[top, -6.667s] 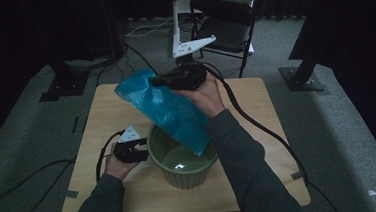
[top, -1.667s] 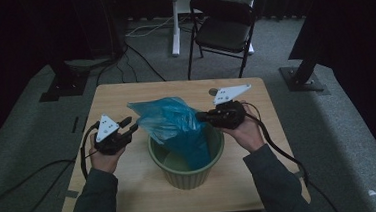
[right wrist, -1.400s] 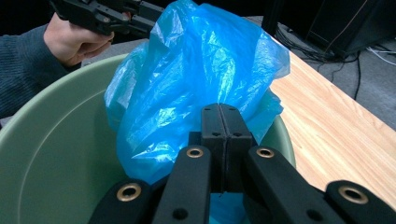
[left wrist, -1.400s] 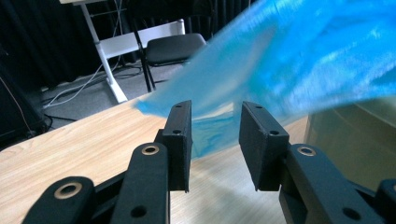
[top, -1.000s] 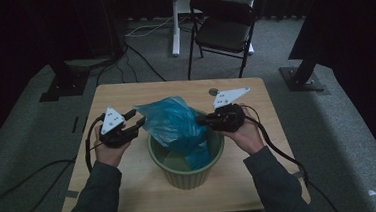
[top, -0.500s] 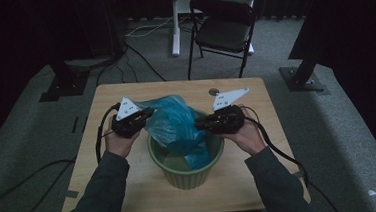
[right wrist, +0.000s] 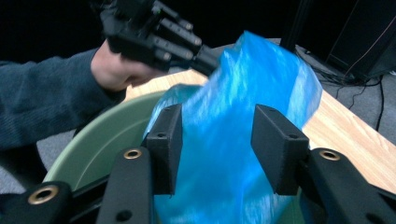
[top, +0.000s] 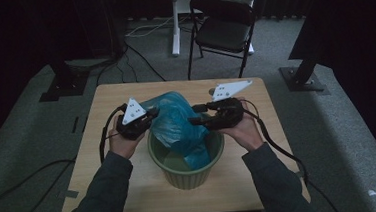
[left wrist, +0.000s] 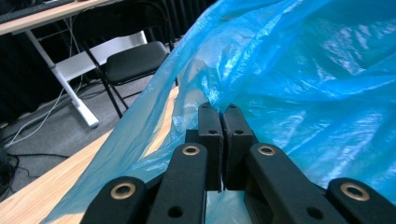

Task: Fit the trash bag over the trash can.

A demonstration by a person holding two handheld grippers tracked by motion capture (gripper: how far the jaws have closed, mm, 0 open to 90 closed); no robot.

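A crumpled, translucent blue plastic bag (top: pixel 180 124) hangs partly inside a round pale-green plastic bin (top: pixel 186 167) that stands on the light wooden surface (top: pixel 272 125), its upper part bunched above the rim and its lower end down in the bin.

The left hand-held gripper (top: pixel 147 120) sits at the bag's left side. In the left gripper view its two black jaws are pressed together on a fold of the blue film (the plastic bulges out on both sides of the pinch), with the bag (left wrist: pixel 299 79) covering most of what lies beyond.

The right hand-held gripper (top: pixel 197 121) is at the bag's right side, over the bin's rim. In the right gripper view its jaws stand spread apart, with the blurred blue bag (right wrist: pixel 233 140) between them; whether either pad touches the film cannot be told. That view also shows the green rim (right wrist: pixel 93 144) at lower left and the person's other hand (right wrist: pixel 116 67), in a dark sleeve, with its gripper at the far edge of the bag.

A black folding chair (top: pixel 223 26) stands on the grey floor beyond the surface.
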